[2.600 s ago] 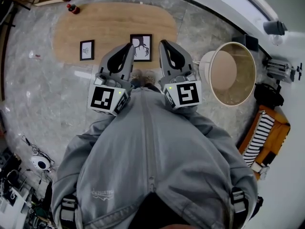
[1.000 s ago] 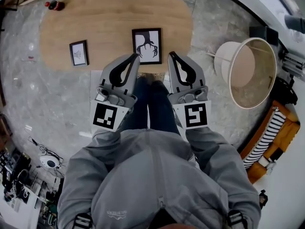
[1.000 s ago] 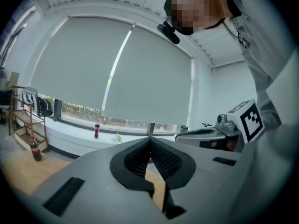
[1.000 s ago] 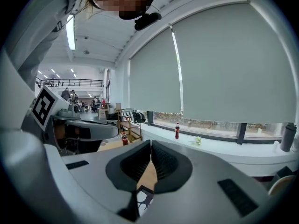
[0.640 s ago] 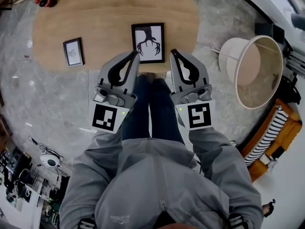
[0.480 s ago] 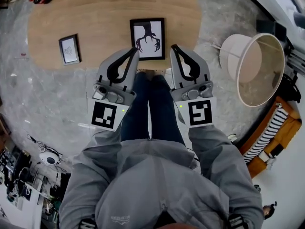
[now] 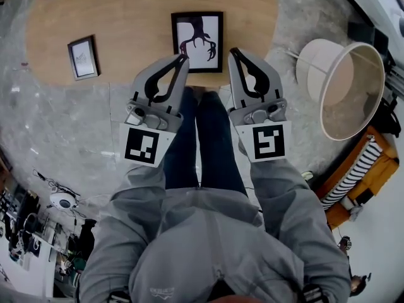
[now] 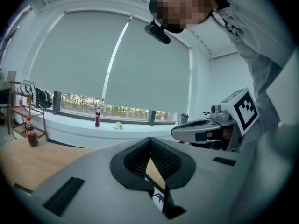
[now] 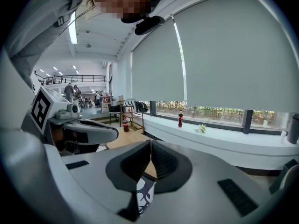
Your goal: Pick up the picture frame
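A large black picture frame with a dark antler-like print lies flat on the oval wooden table, near its front edge. A smaller framed picture lies to its left. My left gripper is shut and empty, its tips just off the large frame's lower left corner. My right gripper, also shut and empty, sits beside the lower right corner. In both gripper views a slice of the large frame shows below the closed jaws. Neither gripper touches it.
A cola bottle stands at the table's far left end. A big cream lampshade lies on the marble floor to the right, with a striped cushion on an orange seat beyond. Cables and gear clutter the floor at left. My legs are between the grippers.
Both grippers have sunk together towards the table, still shut. The table and frames look larger, and the tips now flank the large frame's near corners.
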Demonstrator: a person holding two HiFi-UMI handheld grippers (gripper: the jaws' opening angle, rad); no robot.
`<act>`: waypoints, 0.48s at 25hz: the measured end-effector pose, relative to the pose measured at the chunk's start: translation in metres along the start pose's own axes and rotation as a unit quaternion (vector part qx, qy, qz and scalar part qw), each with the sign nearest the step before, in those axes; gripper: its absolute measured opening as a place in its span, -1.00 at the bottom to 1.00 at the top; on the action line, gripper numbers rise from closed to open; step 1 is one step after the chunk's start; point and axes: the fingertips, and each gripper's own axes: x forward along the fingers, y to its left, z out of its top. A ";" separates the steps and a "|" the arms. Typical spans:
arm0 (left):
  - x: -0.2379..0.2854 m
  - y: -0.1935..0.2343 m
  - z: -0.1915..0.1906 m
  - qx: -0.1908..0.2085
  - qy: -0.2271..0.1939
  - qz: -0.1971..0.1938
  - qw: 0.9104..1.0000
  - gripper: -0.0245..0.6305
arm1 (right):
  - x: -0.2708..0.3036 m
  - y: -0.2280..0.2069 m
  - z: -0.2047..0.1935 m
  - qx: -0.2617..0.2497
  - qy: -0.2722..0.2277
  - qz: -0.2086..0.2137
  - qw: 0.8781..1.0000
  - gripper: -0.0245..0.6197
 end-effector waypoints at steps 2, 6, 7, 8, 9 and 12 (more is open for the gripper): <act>0.003 0.002 -0.007 -0.005 0.000 0.004 1.000 -0.87 | 0.002 -0.001 -0.007 0.002 0.003 0.001 1.000 -0.82; 0.009 0.008 -0.018 -0.026 -0.003 0.013 1.000 -0.87 | 0.007 -0.001 -0.021 0.004 0.010 0.007 1.000 -0.82; 0.010 0.010 -0.022 -0.030 -0.003 0.014 0.999 -0.87 | 0.008 -0.001 -0.026 0.005 0.013 0.009 1.000 -0.82; 0.011 0.011 -0.025 -0.032 -0.003 0.016 0.999 -0.87 | 0.010 0.000 -0.030 0.006 0.015 0.011 1.000 -0.82; 0.012 0.012 -0.029 -0.034 -0.001 0.018 0.999 -0.87 | 0.012 0.000 -0.033 0.006 0.017 0.014 1.000 -0.82; 0.014 0.016 -0.039 -0.042 0.001 0.023 0.999 -0.87 | 0.017 0.000 -0.042 0.005 0.021 0.018 1.000 -0.82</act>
